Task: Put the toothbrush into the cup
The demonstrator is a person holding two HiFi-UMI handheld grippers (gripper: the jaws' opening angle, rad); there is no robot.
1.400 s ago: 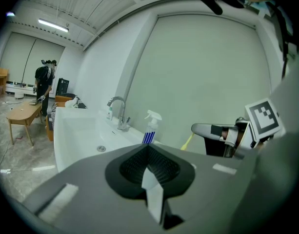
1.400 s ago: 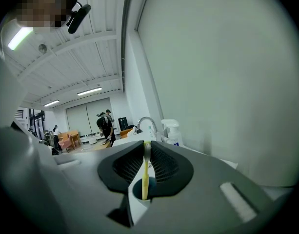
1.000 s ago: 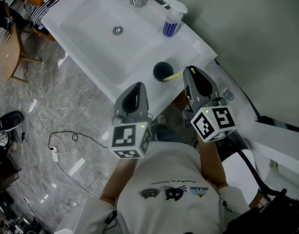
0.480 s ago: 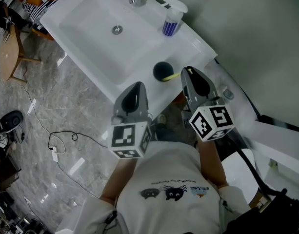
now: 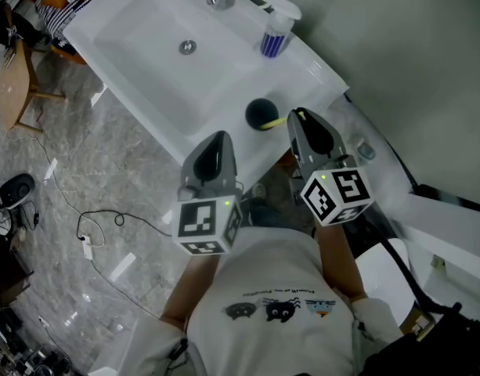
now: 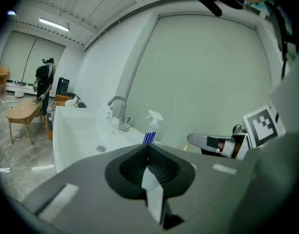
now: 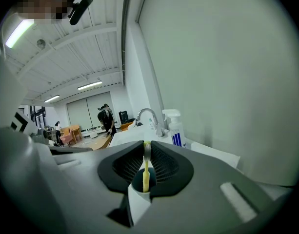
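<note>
We note right hand-held gripper [image 5: 297,118], clamped on thin yellow plastic toothbrush [image 7: 146,172], has edged closer to dark round cup [image 5: 262,113]. Brush end at cup mouth, so we judge release near. Left hand-held gripper [image 5: 221,139] closed, empty, short of cup.

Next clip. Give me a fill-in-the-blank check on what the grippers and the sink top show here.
The right gripper is shut on the thin yellow toothbrush, whose other end reaches the dark round ____.
The left gripper has its jaws together and holds ____.
The spray bottle on the white sink's back ledge has ____ stripes.
Missing: cup, nothing, blue.
</note>
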